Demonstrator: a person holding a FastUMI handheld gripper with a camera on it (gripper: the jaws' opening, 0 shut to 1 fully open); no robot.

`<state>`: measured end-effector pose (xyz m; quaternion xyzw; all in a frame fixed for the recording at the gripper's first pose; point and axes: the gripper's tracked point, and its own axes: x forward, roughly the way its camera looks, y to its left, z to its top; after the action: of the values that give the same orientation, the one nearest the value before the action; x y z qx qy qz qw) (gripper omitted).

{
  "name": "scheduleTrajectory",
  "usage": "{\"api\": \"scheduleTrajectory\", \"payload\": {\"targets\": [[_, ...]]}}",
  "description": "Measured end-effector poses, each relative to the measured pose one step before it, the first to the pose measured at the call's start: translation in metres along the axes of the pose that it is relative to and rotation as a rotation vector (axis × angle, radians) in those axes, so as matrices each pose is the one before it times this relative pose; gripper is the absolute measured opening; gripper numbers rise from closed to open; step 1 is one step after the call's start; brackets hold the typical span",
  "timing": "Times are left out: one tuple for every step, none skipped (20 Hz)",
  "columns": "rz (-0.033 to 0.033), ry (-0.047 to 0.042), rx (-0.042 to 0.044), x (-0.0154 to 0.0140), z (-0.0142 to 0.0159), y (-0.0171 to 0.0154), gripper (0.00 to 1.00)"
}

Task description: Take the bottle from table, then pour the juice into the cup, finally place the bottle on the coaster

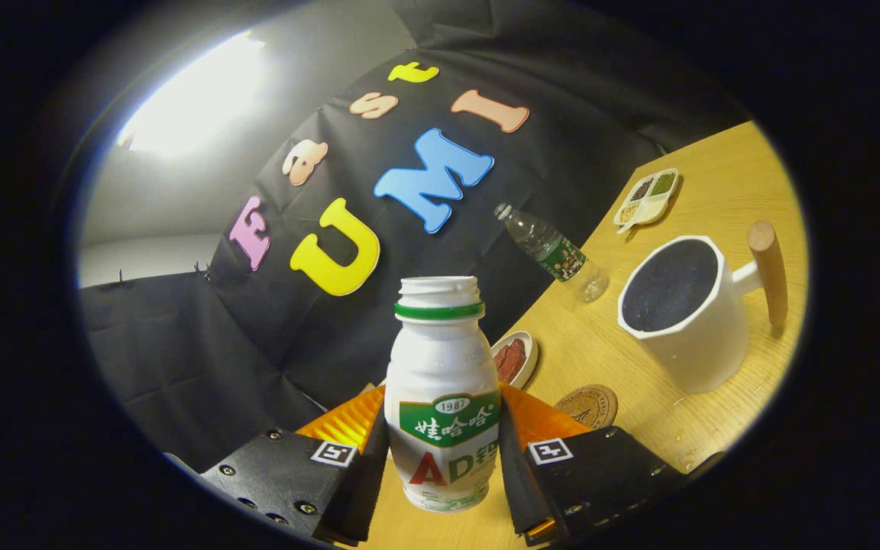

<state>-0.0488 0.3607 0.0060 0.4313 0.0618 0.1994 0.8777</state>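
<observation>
A small white juice bottle (pixel 442 382) with a green neck ring and a green label stands between my two fingers, its mouth uncapped. My gripper (pixel 444 451) is shut on it, one finger pressing each side of its lower body. The whole view is tilted, so the table slopes. A white cup (pixel 688 313) with a dark inside and a wooden handle stands beyond the fingers to the right, its mouth facing me. A round brown coaster (pixel 587 405) lies on the table just ahead of the right finger, between the bottle and the cup.
The wooden table (pixel 715 191) runs off to the right. A clear water bottle (pixel 554 252) with a green label stands behind the cup. A small dish of red pieces (pixel 515 357) sits right behind the juice bottle. A divided white tray of grains (pixel 646 200) lies far back.
</observation>
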Motion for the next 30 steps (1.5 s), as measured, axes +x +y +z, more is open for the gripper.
{"api": "scheduleTrajectory", "payload": {"targets": [[-0.00099, -0.00383, 0.0156, -0.00081, -0.00032, -0.00053, 0.66], [-0.00017, -0.00349, 0.01476, -0.00093, 0.00173, -0.00016, 0.66], [-0.00081, -0.00337, 0.01627, 0.0001, 0.00122, -0.00072, 0.67], [0.00102, -0.00269, 0.01724, 0.00035, 0.00017, -0.00018, 0.66], [0.00199, -0.00177, 0.02008, -0.00015, 0.00086, -0.00003, 0.67], [0.0018, -0.00138, 0.02169, 0.00015, 0.00012, -0.00071, 0.67], [0.00192, -0.00114, 0.02348, 0.00018, 0.00096, -0.00145, 0.66], [0.00254, -0.0016, 0.02362, 0.00315, 0.00164, -0.00117, 0.66], [0.00301, -0.00336, 0.02333, 0.00206, 0.00151, -0.00064, 0.66], [0.00276, -0.00454, 0.02293, -0.00142, 0.00094, -0.00047, 0.67], [0.00283, -0.00414, 0.02125, -0.00033, 0.00168, -0.00083, 0.66], [0.00157, -0.00394, 0.01936, -0.00109, 0.00066, -0.00073, 0.66], [-0.00009, -0.00409, 0.01757, -0.00022, 0.00125, -0.0018, 0.66], [0.00044, -0.00372, 0.01466, 0.00011, 0.00113, -0.0008, 0.66], [0.00016, -0.00329, 0.01368, 0.0007, 0.00023, -0.00065, 0.66], [0.00152, -0.00332, 0.01217, 0.00073, 0.00108, 0.0002, 0.66], [0.00199, -0.002, 0.0119, 0.00165, 0.00081, -0.00058, 0.66], [0.00091, -0.00278, 0.01181, 0.00021, 0.00054, -0.00001, 0.66], [0.00068, -0.00317, 0.01241, 0.00107, 0.00151, -0.0001, 0.66], [-0.00001, -0.00354, 0.01362, 0.00141, 0.00058, 0.00013, 0.66], [0.00165, -0.00333, 0.01437, 0.00136, 0.00101, -0.0001, 0.66], [-0.00199, -0.00398, 0.01658, 0.00024, 0.00061, -0.00118, 0.66], [-0.00076, -0.00477, 0.01581, 0.00084, 0.00182, -0.00096, 0.66], [-0.0012, -0.00536, 0.01827, -0.0004, 0.00116, -0.00104, 0.66], [0.001, -0.00518, 0.01962, -0.00028, 0.002, -0.00003, 0.66], [0.00302, -0.00674, 0.02005, 0.00126, 0.00011, -0.00053, 0.66], [0.00292, -0.00575, 0.02145, 0.00046, 0.00161, -0.00013, 0.66], [0.0036, -0.00442, 0.01922, -0.00063, 0.00008, 0.00061, 0.66], [0.00235, -0.00286, 0.01518, -0.00008, 0.00138, -0.00023, 0.66], [0.00078, -0.00156, 0.00852, -0.00037, 0.00007, -0.00011, 0.66]]}}
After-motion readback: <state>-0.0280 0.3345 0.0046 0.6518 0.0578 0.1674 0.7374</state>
